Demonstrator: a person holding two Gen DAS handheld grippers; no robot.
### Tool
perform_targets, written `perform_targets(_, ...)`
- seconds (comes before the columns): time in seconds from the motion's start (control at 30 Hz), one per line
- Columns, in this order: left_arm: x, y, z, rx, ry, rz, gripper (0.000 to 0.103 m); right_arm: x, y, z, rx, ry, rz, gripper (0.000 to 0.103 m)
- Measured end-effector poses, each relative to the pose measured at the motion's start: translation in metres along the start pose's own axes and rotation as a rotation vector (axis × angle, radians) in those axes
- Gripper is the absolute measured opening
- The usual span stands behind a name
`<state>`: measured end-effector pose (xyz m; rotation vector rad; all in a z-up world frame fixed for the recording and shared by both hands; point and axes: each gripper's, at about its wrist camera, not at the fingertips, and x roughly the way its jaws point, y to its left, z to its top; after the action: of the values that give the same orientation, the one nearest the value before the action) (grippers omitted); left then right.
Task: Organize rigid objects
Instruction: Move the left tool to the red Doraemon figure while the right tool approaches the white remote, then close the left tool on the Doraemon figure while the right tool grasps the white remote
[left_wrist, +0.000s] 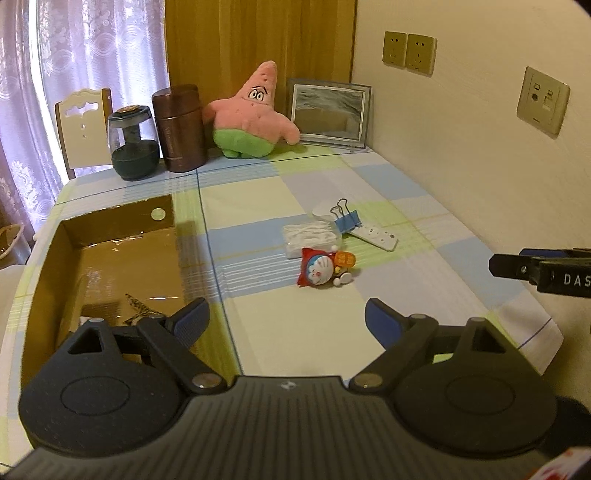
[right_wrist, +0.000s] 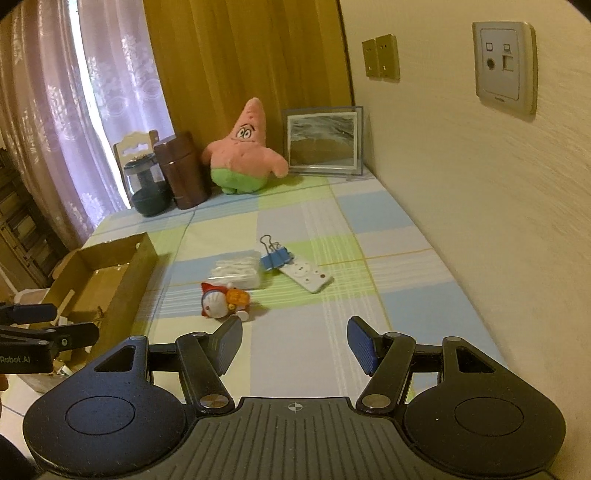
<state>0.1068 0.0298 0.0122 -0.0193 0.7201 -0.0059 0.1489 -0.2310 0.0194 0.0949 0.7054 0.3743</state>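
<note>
A Doraemon figure (left_wrist: 323, 268) (right_wrist: 221, 300) lies on the checked tablecloth. Behind it are a clear box of cotton swabs (left_wrist: 312, 238) (right_wrist: 236, 273), a blue binder clip (left_wrist: 347, 220) (right_wrist: 275, 257) and a white remote (left_wrist: 375, 236) (right_wrist: 306, 277). An open cardboard box (left_wrist: 107, 258) (right_wrist: 99, 277) sits at the left, with small items in its near end. My left gripper (left_wrist: 287, 321) is open and empty, near the box's right wall. My right gripper (right_wrist: 294, 341) is open and empty, short of the figure; it shows at the right edge of the left wrist view (left_wrist: 517, 267).
At the table's back stand a dark glass jar (left_wrist: 133, 144), a brown canister (left_wrist: 181, 127), a Patrick plush (left_wrist: 251, 114) and a picture frame (left_wrist: 328, 110). A wall with sockets (left_wrist: 408, 51) runs along the right. A chair (left_wrist: 83, 125) stands behind the table's far left.
</note>
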Motion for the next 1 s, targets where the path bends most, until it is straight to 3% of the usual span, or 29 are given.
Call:
perform_targets(0.37, 0.042, -0.02, 0.006, -0.006, 0.006, -0.007, 0.096, 0.026, -0.026, 0.003, 0.003, 0.02, -0.011, 0.06)
perform_targets(1.0, 0.15, -0.049, 0.005, -0.015, 0.013, 0.035, 0.097, 0.115, -0.056, 0.009, -0.057, 0.082, 0.037, 0.06)
